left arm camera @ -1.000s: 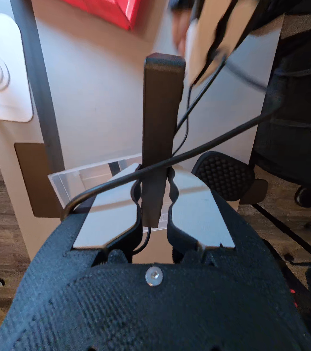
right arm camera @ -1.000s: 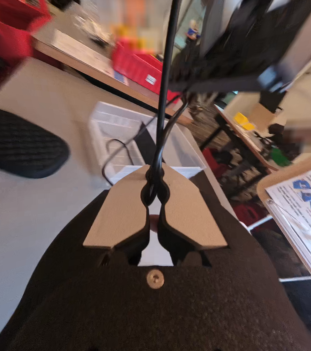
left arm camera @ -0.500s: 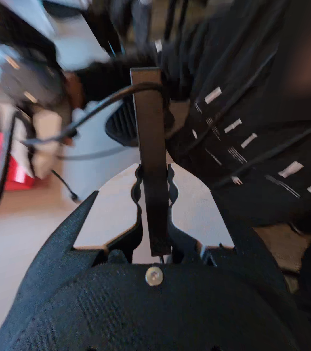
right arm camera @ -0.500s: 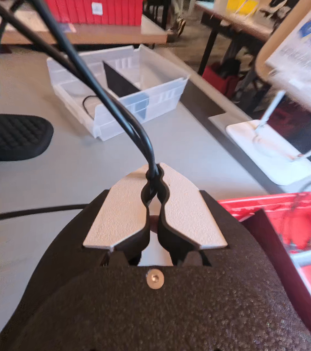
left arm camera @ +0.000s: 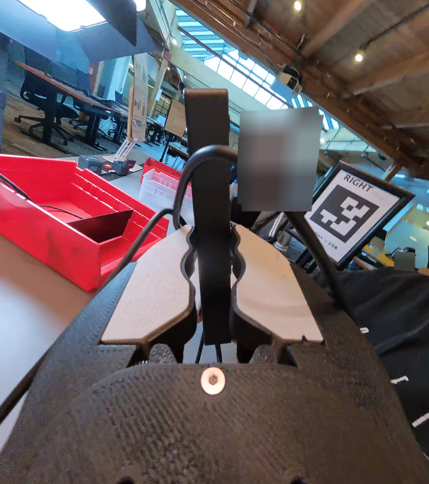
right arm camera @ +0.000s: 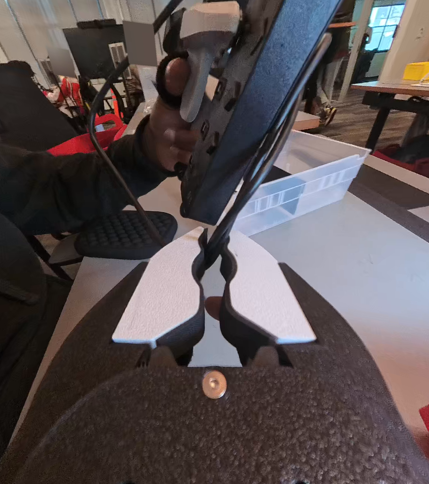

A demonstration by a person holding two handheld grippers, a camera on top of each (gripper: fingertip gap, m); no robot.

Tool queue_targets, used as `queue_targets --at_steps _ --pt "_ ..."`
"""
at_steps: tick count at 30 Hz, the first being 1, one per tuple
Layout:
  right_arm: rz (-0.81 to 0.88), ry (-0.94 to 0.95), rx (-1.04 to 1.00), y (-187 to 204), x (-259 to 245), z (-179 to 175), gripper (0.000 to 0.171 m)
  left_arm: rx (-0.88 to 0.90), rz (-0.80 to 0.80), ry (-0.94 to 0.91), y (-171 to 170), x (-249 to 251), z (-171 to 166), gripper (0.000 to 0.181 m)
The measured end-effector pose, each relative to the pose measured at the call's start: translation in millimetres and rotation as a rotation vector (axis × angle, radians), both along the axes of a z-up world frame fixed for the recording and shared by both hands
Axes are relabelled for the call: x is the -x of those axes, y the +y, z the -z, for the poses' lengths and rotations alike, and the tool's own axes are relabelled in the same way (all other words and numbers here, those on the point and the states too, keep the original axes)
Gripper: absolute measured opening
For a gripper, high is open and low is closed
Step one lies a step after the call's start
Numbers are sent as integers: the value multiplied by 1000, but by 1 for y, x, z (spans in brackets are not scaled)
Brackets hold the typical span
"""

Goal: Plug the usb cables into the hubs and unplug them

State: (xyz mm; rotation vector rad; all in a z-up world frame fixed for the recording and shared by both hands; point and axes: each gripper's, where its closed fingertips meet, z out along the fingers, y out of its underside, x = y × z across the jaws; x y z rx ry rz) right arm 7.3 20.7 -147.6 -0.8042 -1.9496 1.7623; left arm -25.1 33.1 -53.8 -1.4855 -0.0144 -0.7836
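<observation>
Your bench (right arm camera: 339, 262) stretches pale grey under both tongs. On it, the left wrist view shows a red bin (left arm camera: 59, 225) with a black divider (left arm camera: 103, 225) and a thin cable inside, and the right wrist view shows a clear plastic bin (right arm camera: 312, 178) standing beyond a black dimpled pad (right arm camera: 127, 233) at the bench edge. A framed sign with a black-and-white marker (left arm camera: 349, 212) stands to the right in the left wrist view.

Your left tongs (left arm camera: 212, 235) are clamped on the black USB hub (left arm camera: 208, 162), a long flat bar that stands upright between the fingers and rises well above them. A black cable (left arm camera: 189, 170) arches over beside the hub.

Your right tongs (right arm camera: 214, 235) are nearly closed, pinching the black USB cable (right arm camera: 237, 207) at the fingertips; the cable runs up and away toward your other hand (right arm camera: 171, 136), which holds the left tool's body above the bench. Whether the plug sits in the hub cannot be told.
</observation>
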Motion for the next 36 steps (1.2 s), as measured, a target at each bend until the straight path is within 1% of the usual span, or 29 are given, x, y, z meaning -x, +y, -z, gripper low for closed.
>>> queue_targets --at_steps 3,5,9,12,13,16,18,20,22,23,24,26,27,28,30,31,32,34,36 --pt "3 -28 40 0 2 6 7 -28 -37 -71 4 5 8 25" --pt "-11 -37 78 -2 1 7 11 -61 -73 -125 6 9 11 26" --pt "-31 -88 210 -8 3 4 40 -134 -178 -232 7 22 16 25" --pt "13 -103 286 -8 10 2 47 -197 -217 -342 8 23 21 26" --pt "20 -103 291 -9 12 2 47 -198 -219 -362 10 20 24 26" --pt "-11 -85 284 -7 6 0 38 -211 -194 -365 12 14 24 25" --pt "-44 -86 267 0 0 -6 34 -147 -119 -344 13 11 26 26" --pt "-27 -72 265 15 -3 -18 28 -63 -14 -313 7 9 29 28" --pt "8 -60 228 36 -5 -27 26 85 115 -242 -4 0 44 26" --pt "18 -46 202 45 -8 -32 26 186 157 -170 -10 -7 59 24" --pt "32 -33 182 54 -9 -36 25 299 168 -55 -16 -10 81 23" --pt "86 -23 146 71 -10 -41 25 535 112 259 -35 -2 132 20" --pt "111 -20 121 79 -10 -41 24 606 85 381 -46 3 147 19" --pt "134 -21 90 85 -10 -40 25 646 51 451 -54 9 153 18" --pt "165 -31 58 94 -10 -38 25 662 -2 504 -70 14 148 15" --pt "173 -44 58 96 -10 -37 25 617 -51 527 -73 16 136 17" --pt "181 -59 64 97 -9 -36 24 553 -140 558 -71 22 121 19" --pt "180 -87 77 93 -7 -35 24 431 -294 638 -63 27 94 31" --pt "175 -109 108 84 -4 -35 25 368 -376 738 -48 18 83 49"
